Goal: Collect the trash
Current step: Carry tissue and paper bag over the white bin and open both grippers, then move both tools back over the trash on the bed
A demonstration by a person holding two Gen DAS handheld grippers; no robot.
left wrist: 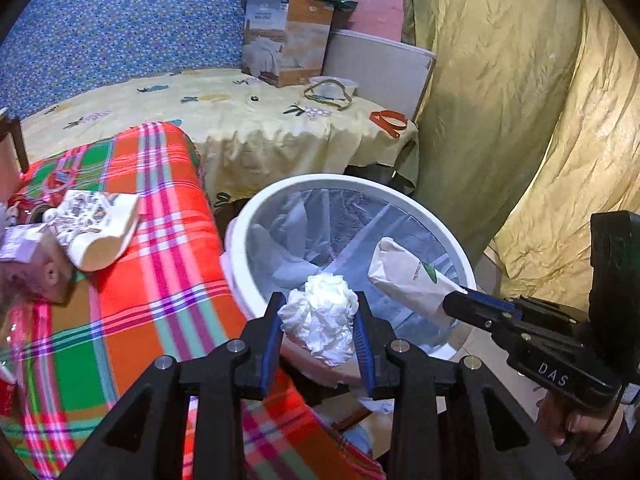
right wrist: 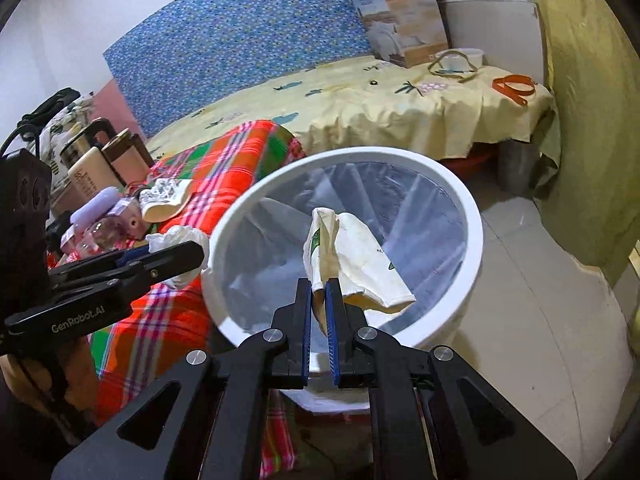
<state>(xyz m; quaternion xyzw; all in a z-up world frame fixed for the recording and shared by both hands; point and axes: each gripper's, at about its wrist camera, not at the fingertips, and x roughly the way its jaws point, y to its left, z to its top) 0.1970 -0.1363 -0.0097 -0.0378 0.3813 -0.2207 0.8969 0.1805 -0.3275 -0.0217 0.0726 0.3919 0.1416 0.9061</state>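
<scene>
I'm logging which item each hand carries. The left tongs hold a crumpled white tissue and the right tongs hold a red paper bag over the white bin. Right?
Not quite. The bag in the right tongs is a crumpled cream paper bag with a green mark, not red, as the right wrist view shows. The rest stands: the left tongs hold the crumpled white tissue, and the bag hangs over the round white bin.

Lying across the near left table (left wrist: 168,280): a red, green and orange plaid cloth (left wrist: 160,208). Standing at the far end of the yellow-sheeted bed (right wrist: 360,112): a printed cardboard box (left wrist: 286,40). Resting near the bed's right edge: an orange strap (right wrist: 514,86). Hanging at right: a gold curtain (left wrist: 520,100).
</scene>
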